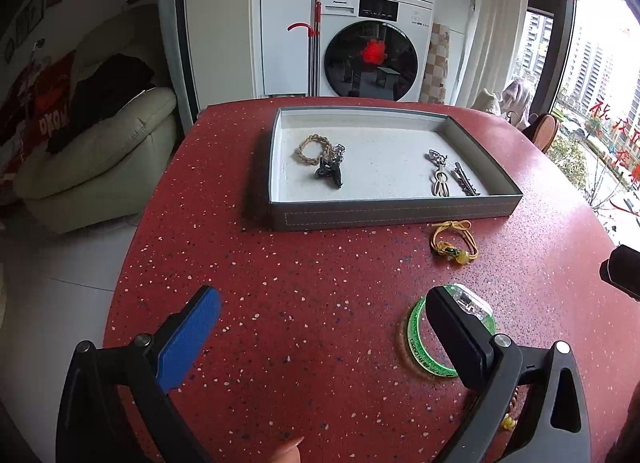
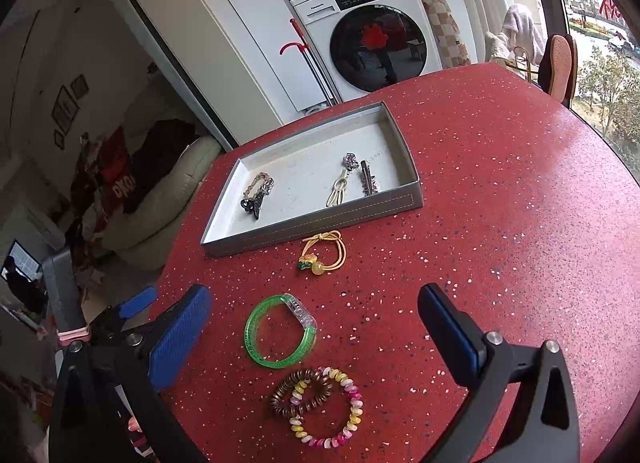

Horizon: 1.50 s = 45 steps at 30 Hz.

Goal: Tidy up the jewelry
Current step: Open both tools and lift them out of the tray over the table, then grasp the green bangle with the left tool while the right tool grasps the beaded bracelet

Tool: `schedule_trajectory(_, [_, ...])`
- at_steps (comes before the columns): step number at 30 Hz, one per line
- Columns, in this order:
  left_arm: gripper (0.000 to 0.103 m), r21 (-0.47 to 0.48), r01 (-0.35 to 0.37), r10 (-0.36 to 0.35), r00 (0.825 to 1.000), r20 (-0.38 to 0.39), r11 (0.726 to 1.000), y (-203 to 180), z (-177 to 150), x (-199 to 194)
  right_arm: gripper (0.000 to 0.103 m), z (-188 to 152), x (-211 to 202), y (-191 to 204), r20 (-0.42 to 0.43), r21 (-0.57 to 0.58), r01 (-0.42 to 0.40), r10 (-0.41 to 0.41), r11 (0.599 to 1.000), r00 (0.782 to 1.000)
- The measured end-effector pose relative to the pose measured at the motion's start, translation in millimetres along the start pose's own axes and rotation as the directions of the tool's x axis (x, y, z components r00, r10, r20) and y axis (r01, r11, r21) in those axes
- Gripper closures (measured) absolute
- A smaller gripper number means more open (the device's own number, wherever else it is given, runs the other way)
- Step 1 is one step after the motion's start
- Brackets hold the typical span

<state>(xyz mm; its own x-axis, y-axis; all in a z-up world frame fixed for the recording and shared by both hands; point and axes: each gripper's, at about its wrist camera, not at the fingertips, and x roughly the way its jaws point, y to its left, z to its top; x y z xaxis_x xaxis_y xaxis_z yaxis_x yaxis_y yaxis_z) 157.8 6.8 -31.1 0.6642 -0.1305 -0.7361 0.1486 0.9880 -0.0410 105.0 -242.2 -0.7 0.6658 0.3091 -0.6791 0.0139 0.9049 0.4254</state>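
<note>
- The green bracelet (image 2: 280,333) lies on the red surface (image 2: 500,223), near the tray (image 2: 312,219).
- Your right gripper (image 2: 316,327) has its fingers spread wide, empty.
- Your left gripper (image 1: 324,319) is spread too, holding nothing.

One grey tray (image 2: 328,219) holding four pieces: one braided bracelet (image 1: 312,147), one dark claw clip (image 1: 330,173), one cream clip (image 1: 439,183), one barrette (image 1: 465,181); four loose on one red table (image 2: 500,223): yellow cord bracelet (image 2: 324,253), green bangle (image 2: 280,331), brown coil (image 2: 300,393), pastel beaded bracelet (image 2: 332,411).
</note>
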Motion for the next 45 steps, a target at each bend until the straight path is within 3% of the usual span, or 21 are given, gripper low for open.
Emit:
schedule_trajectory(14, [0.0,-0.013,-0.005,0.005,1.0,0.002,1.0,2,-38,-43,0.0,-59,-30,0,-0.031,-0.021,0.087,-0.087,0.996,0.996])
schedule_trajectory(22, [0.0,-0.017,0.016,-0.016,1.0,-0.025,1.0,7,-46,-47,0.0,-85,-17,-4,-0.096,-0.012,0.138,-0.139,0.99,0.986])
schedule_trajectory(40, [0.0,0.123,0.022,-0.009,0.994,-0.108,0.992,-31,-18,17,0.004,-88,9,-9,-0.135,-0.126,0.252,-0.269,0.959,0.954])
schedule_trajectory(45, [0.0,0.146,0.023,-0.004,0.992,-0.128,0.989,-38,-17,32,0.02,-87,16,-6,-0.144,-0.165,0.265,-0.289,0.95,0.946])
